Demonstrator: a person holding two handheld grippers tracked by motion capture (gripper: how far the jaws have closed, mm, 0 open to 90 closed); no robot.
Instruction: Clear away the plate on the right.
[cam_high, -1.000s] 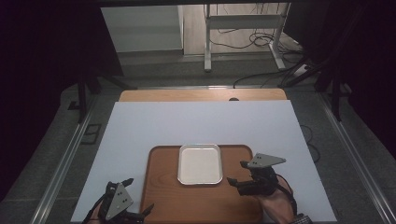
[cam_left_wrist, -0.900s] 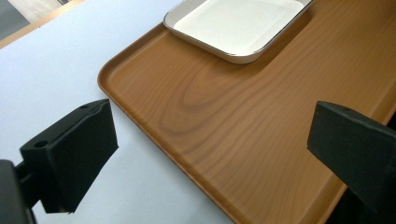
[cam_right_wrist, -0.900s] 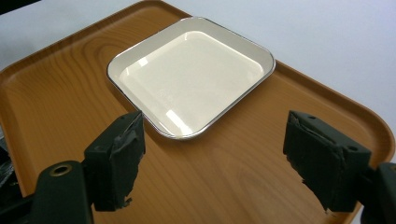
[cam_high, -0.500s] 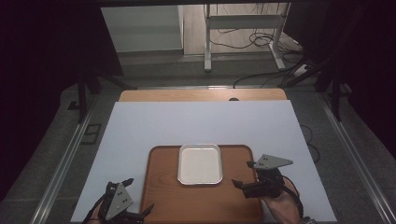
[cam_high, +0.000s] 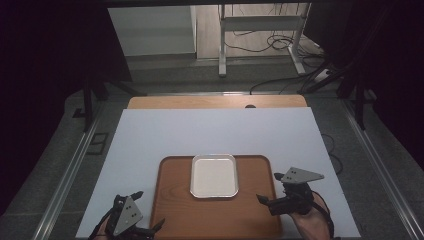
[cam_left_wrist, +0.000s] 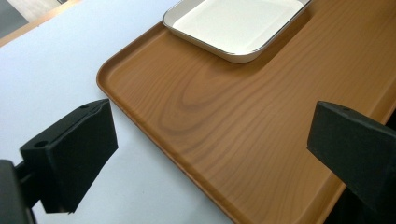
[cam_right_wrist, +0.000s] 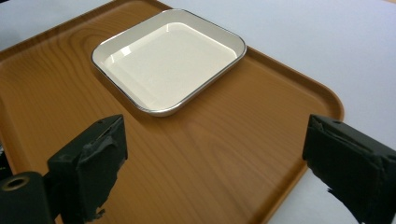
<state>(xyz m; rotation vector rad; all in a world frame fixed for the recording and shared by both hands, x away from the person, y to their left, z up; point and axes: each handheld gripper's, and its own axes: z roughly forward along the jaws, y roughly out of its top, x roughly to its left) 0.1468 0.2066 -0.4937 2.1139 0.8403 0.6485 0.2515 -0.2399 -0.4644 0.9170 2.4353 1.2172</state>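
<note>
A brown wooden tray (cam_high: 250, 215) lies at the near middle of the table, and an empty white rectangular dish (cam_high: 214, 176) with a metal rim rests on its far part. My left gripper (cam_high: 149, 209) is open at the tray's near left corner, jaws wide apart with nothing between them. My right gripper (cam_high: 269, 187) is open over the tray's right edge, also empty. In the left gripper view the tray (cam_left_wrist: 233, 116) and the dish (cam_left_wrist: 233, 23) lie ahead of the left gripper (cam_left_wrist: 212, 154). In the right gripper view the dish (cam_right_wrist: 168, 60) sits on the tray (cam_right_wrist: 224, 154) beyond the right gripper (cam_right_wrist: 219, 163).
A pale sheet (cam_high: 215, 132) covers most of the table, with a strip of bare wood (cam_high: 215, 101) at the far edge. Metal rails (cam_high: 70, 170) run along both sides. Beyond the table stand a metal frame (cam_high: 260, 35) and floor cables (cam_high: 280, 45).
My right gripper has shifted to the right and a little toward the near edge, from over the tray to its right rim. The left gripper, tray and dish have stayed put.
</note>
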